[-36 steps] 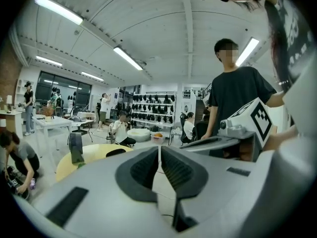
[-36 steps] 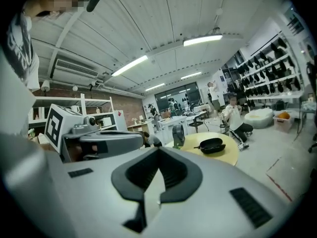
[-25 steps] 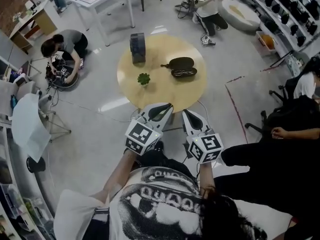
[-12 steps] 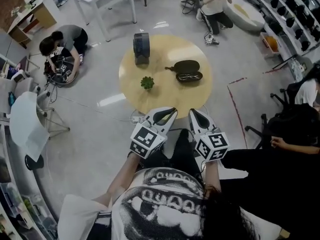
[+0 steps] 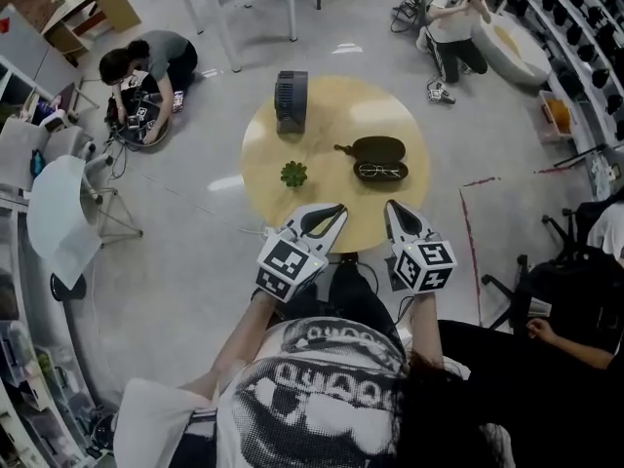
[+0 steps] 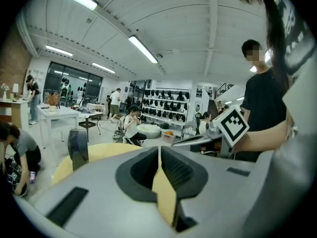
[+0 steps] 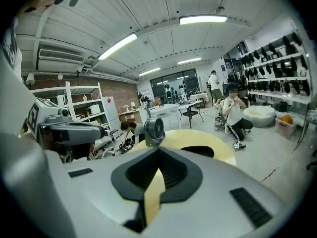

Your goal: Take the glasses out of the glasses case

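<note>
With your left tool [image 5: 336, 210] and right tool [image 5: 393, 206] both closed and empty, the glasses [image 5: 380, 172] lie crosswise in the open case [image 5: 378, 147] on the worktop [image 5: 341, 105], ahead of and nearer the right tool.

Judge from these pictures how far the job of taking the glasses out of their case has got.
Done: the glasses case lies open on the table. In hand: nothing; the left gripper and right gripper are at the table's near edge, jaws together and empty. Left: reach the glasses lying in the case, grip them and lift them out.
</note>
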`<state>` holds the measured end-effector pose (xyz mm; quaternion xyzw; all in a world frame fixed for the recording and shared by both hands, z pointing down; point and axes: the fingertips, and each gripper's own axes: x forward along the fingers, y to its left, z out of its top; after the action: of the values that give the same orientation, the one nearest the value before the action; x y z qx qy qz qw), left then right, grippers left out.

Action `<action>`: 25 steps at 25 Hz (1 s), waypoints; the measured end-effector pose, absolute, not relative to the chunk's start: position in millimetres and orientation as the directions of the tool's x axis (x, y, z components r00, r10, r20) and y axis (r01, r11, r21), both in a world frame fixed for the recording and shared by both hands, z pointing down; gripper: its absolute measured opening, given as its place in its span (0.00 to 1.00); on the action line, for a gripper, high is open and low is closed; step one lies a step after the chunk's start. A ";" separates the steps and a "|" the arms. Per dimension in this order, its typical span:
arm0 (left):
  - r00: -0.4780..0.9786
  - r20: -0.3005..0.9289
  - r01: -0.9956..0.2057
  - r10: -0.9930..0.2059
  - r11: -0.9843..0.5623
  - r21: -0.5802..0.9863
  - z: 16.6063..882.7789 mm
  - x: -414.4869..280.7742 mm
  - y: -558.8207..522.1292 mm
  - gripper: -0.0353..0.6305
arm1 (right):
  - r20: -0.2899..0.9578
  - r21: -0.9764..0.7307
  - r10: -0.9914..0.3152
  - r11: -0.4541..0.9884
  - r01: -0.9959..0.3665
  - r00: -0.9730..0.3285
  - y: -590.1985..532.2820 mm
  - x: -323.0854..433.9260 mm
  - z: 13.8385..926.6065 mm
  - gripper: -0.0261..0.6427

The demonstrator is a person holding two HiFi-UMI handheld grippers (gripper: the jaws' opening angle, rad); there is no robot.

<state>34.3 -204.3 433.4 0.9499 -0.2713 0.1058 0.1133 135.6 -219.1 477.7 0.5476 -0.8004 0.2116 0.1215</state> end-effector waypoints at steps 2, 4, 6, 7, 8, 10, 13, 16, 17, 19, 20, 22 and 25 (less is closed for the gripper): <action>0.818 0.264 -0.560 -0.512 -0.814 0.155 434.9 44.8 -217.7 0.09 | 0.453 -0.200 -0.806 0.326 -0.924 -0.382 -233.8 150.5 492.3 0.04; 0.807 0.265 -0.576 -0.528 -0.803 0.153 436.4 57.3 -230.3 0.09 | 0.482 -0.192 -0.784 0.343 -0.920 -0.393 -248.8 165.9 506.6 0.04; 0.799 0.271 -0.587 -0.537 -0.795 0.156 438.8 68.9 -238.1 0.09 | 0.512 -0.178 -0.760 0.362 -0.915 -0.400 -262.2 179.7 519.4 0.04; 0.796 0.276 -0.591 -0.539 -0.791 0.159 440.6 73.3 -240.1 0.09 | 0.526 -0.170 -0.749 0.373 -0.912 -0.404 -267.9 185.0 525.4 0.04; 0.792 0.281 -0.596 -0.542 -0.786 0.162 442.9 76.7 -241.9 0.09 | 0.537 -0.162 -0.737 0.386 -0.908 -0.409 -273.5 189.3 531.0 0.04; 0.785 0.288 -0.605 -0.549 -0.779 0.165 447.0 82.8 -245.9 0.09 | 0.555 -0.145 -0.717 0.415 -0.898 -0.421 -285.1 195.8 540.8 0.04; 0.782 0.294 -0.607 -0.550 -0.780 0.154 449.5 91.9 -251.5 0.09 | 0.580 -0.122 -0.690 0.453 -0.883 -0.433 -301.8 202.5 554.6 0.04; 0.778 0.305 -0.608 -0.549 -0.780 0.150 454.1 94.1 -256.0 0.09 | 0.603 -0.117 -0.667 0.470 -0.875 -0.438 -317.1 204.8 569.0 0.06; 0.780 0.308 -0.604 -0.544 -0.783 0.146 455.1 94.4 -256.0 0.09 | 0.610 -0.125 -0.659 0.469 -0.874 -0.441 -320.5 204.7 573.4 0.06; 0.787 0.313 -0.590 -0.532 -0.798 0.127 454.4 95.3 -255.5 0.09 | 0.619 -0.146 -0.644 0.468 -0.872 -0.449 -326.1 204.0 579.8 0.06; 0.790 0.313 -0.582 -0.527 -0.805 0.114 453.1 95.7 -255.8 0.09 | 0.625 -0.149 -0.636 0.472 -0.869 -0.453 -329.2 203.5 582.0 0.07; 0.795 0.310 -0.572 -0.522 -0.815 0.093 449.6 95.3 -256.5 0.09 | 0.644 -0.136 -0.617 0.489 -0.862 -0.452 -335.1 202.5 586.4 0.08; 0.796 0.313 -0.568 -0.518 -0.818 0.091 448.8 91.5 -250.7 0.09 | 0.684 -0.112 -0.583 0.510 -0.853 -0.439 -336.3 201.0 596.5 0.10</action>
<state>91.5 -250.7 448.8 0.9433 -0.2880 0.1384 0.0905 201.0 -336.3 596.5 0.4393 -0.8169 0.2280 0.2961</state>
